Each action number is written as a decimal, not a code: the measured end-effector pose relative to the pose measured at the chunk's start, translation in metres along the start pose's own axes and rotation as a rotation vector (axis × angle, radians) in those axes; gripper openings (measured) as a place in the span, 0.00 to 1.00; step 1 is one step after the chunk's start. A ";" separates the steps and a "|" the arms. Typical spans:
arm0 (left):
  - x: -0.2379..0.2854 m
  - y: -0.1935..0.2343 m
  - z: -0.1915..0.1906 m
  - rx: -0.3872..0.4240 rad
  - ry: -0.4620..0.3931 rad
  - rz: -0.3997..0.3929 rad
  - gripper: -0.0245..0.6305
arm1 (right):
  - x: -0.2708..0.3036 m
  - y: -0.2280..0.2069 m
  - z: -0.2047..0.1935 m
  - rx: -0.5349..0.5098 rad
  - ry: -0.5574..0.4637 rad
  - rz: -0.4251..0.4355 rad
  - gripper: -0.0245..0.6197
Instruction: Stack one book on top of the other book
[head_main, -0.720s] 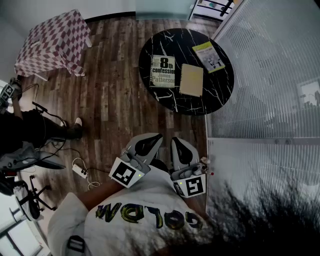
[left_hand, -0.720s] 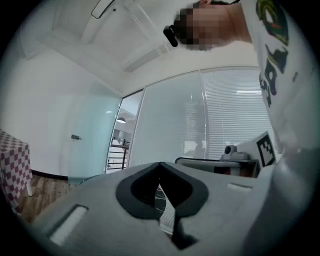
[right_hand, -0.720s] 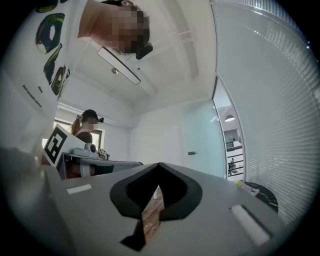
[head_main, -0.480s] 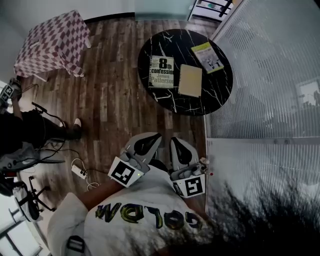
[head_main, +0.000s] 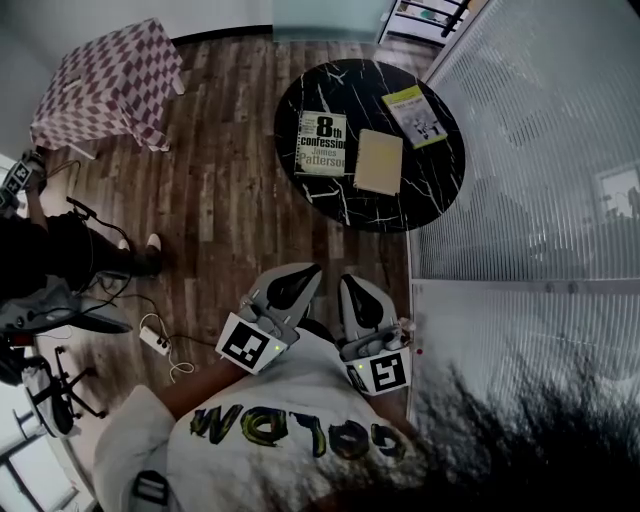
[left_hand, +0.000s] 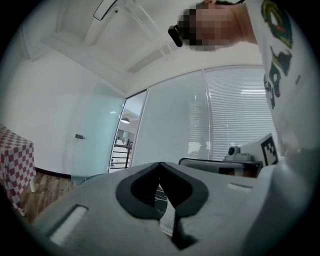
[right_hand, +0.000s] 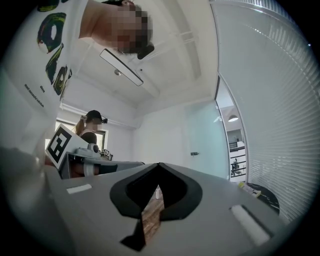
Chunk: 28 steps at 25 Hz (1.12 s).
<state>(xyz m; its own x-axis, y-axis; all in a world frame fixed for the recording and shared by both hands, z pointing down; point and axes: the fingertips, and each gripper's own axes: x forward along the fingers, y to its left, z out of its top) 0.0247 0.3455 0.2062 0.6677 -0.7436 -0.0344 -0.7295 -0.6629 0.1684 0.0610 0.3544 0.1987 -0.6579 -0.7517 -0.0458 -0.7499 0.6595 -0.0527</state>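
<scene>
Three books lie on a round black marble table (head_main: 330, 195) far ahead of me in the head view: a white one with large black print (head_main: 322, 144), a plain tan one (head_main: 379, 161) right of it, and a yellow-green one (head_main: 418, 115) at the back right. My left gripper (head_main: 300, 273) and right gripper (head_main: 354, 286) are held close to my chest, side by side, well short of the table. Both are shut and empty. In the left gripper view the jaws (left_hand: 161, 167) meet; the right gripper view shows its jaws (right_hand: 159, 167) meeting too.
A small table with a red-checked cloth (head_main: 108, 85) stands at the upper left. Another person (head_main: 60, 265) with gear and cables on the wood floor is at the left. White blinds on a glass wall (head_main: 530, 180) run along the right.
The view has shifted slightly; the grippers stay held at my chest, shut.
</scene>
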 end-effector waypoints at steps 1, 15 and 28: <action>0.000 0.001 -0.001 -0.002 0.002 0.005 0.04 | 0.001 0.000 -0.001 0.008 0.002 0.004 0.04; 0.029 0.041 -0.007 -0.009 0.002 0.023 0.04 | 0.036 -0.032 -0.011 -0.016 0.023 0.007 0.04; 0.091 0.121 -0.004 -0.033 0.029 0.013 0.04 | 0.125 -0.083 -0.025 0.024 0.046 0.001 0.04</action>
<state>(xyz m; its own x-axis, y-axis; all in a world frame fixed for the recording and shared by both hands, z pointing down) -0.0025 0.1977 0.2271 0.6623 -0.7492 -0.0035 -0.7335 -0.6493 0.2009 0.0396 0.2057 0.2221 -0.6619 -0.7496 0.0001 -0.7474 0.6599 -0.0769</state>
